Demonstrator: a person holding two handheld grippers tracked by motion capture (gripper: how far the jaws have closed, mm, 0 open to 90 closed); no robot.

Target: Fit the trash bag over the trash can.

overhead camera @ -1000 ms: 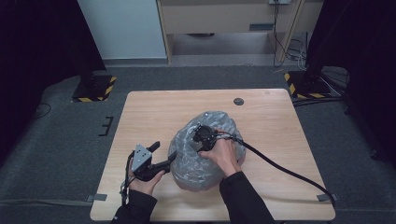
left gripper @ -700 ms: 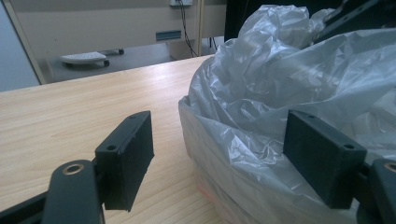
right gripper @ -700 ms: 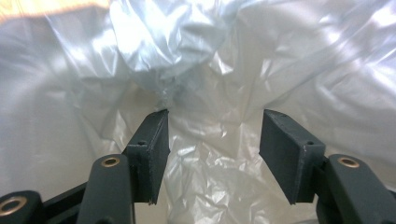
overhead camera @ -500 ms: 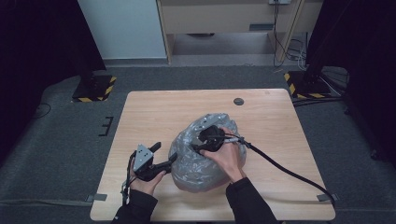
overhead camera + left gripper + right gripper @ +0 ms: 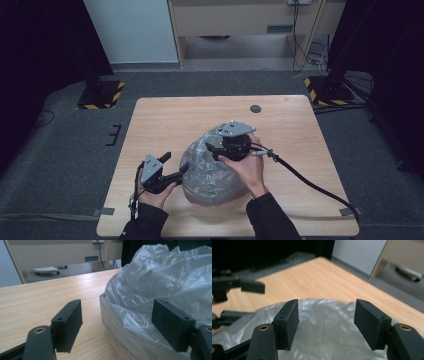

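Observation:
A crumpled clear plastic bag (image 5: 210, 175) bulges on the wooden table (image 5: 165, 115), with something pale inside it. My left gripper (image 5: 175, 163) lies low at the bag's left side. In the left gripper view its jaws stand open (image 5: 120, 322) astride the bag's edge (image 5: 155, 280), and the left pad is clear of the film. My right gripper (image 5: 212, 145) hovers over the top of the bag, pointing left. Its jaws (image 5: 327, 320) have just been opening, with no film pinched between the pads; the bag (image 5: 324, 340) lies below them.
A round black grommet (image 5: 255, 108) sits near the table's far edge. The right gripper's cable (image 5: 310, 182) trails off to the front right. Stand feet with yellow-black stripes (image 5: 105, 95) (image 5: 325, 95) rest on the grey carpet beyond the table.
The right gripper has lifted off the bag's top and drifted right, and its jaws have spread. The left gripper and the bag stay where they were.

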